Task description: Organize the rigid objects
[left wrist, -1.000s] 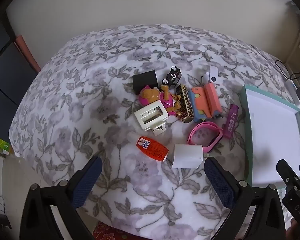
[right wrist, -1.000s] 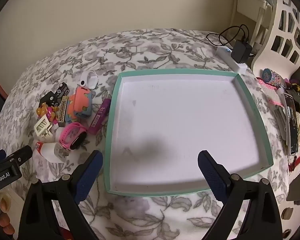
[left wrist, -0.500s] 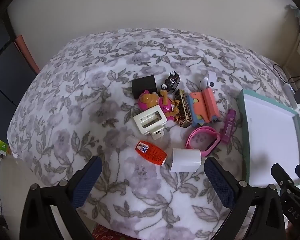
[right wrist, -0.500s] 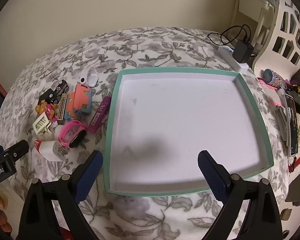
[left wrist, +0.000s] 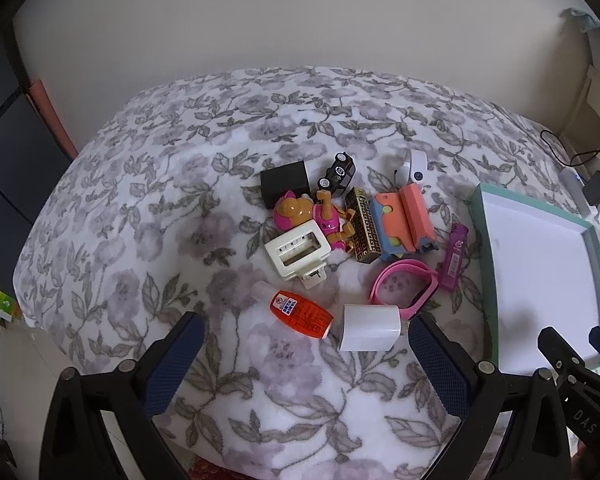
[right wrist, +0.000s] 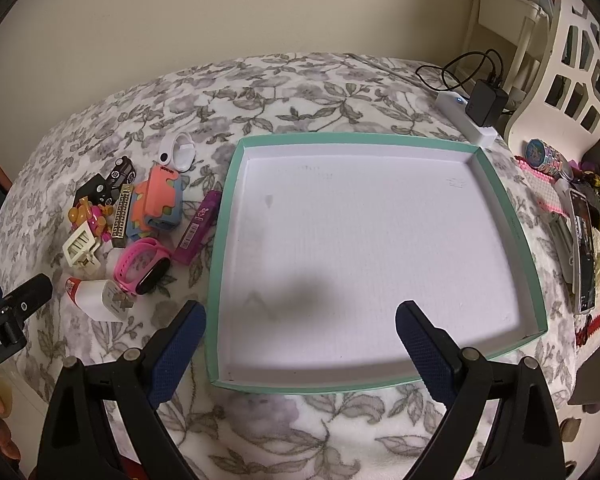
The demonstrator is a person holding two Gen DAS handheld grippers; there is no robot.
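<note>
- Rigid objects – a white charger block [left wrist: 370,327], an orange bottle [left wrist: 300,312], a pink band [left wrist: 404,288], a purple lighter [left wrist: 454,256], a cream clip [left wrist: 298,249] and toys – lie in a loose cluster at the centre of the left wrist view, on a floral bedspread [left wrist: 180,200].
- The teal tray [right wrist: 220,264], nothing in it, sits just right of the pile, likely the sorting target.
- The lighter's long axis runs alongside the tray's left wall; the bottle's cap points to the upper left of the frame.
- Left claw [left wrist: 306,356] hangs released, framing the block and bottle – probably lining up a pick.
- Right claw [right wrist: 300,344] is spread wide over the tray's lower edge, holding nothing.
</note>
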